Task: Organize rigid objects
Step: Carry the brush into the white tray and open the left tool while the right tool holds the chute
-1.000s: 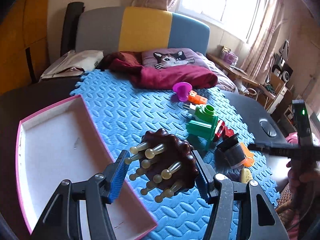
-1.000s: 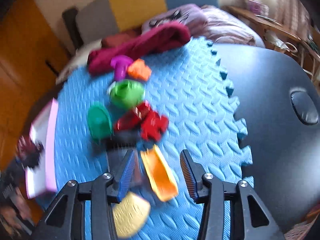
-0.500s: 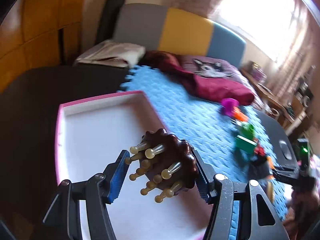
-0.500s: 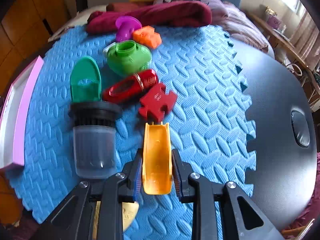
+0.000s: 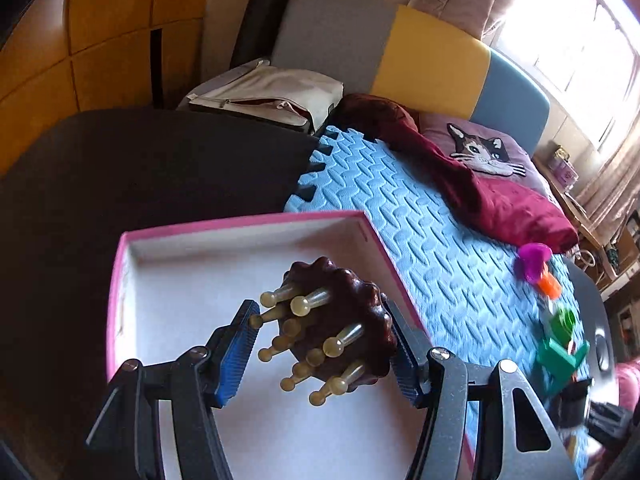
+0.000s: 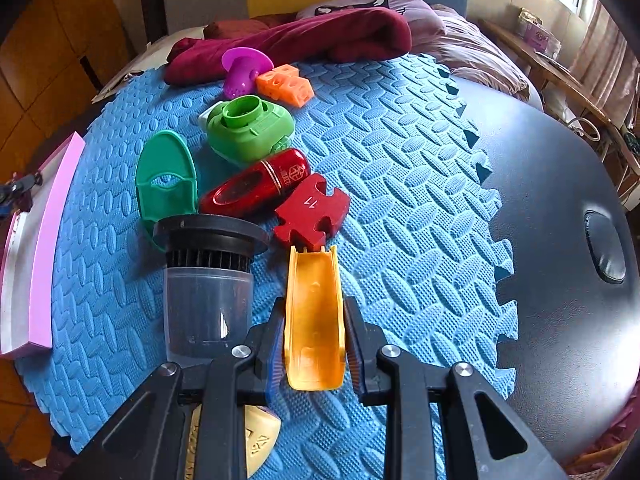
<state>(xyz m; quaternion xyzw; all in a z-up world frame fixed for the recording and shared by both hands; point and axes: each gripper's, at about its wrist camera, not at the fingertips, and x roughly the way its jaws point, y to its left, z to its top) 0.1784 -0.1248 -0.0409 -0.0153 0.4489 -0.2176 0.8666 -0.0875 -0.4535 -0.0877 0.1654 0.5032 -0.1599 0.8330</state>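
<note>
In the left wrist view my left gripper (image 5: pixel 320 352) is shut on a dark brown massage brush (image 5: pixel 340 328) with pale round-tipped pegs, held above the white floor of a pink-rimmed box (image 5: pixel 240 222). In the right wrist view my right gripper (image 6: pixel 314 344) is shut on a long orange trough-shaped piece (image 6: pixel 314 312) that lies on the blue foam mat (image 6: pixel 400 200). Its far end touches a red puzzle piece (image 6: pixel 312 208). The pink-rimmed box (image 6: pixel 52 232) shows at the left edge of that view.
On the mat lie a black-capped clear canister (image 6: pixel 208 280), a green oval scoop (image 6: pixel 166 180), a red metallic case (image 6: pixel 256 188), a green round toy (image 6: pixel 248 128), an orange block (image 6: pixel 286 84), a purple funnel (image 6: pixel 240 68) and a yellow piece (image 6: pixel 256 440). A maroon cloth (image 6: pixel 300 36) lies behind. Dark table (image 6: pixel 560 240) at the right.
My left gripper has carried the brush leftward from over the mat to above the box. My right gripper has closed on the orange piece and held still since.
</note>
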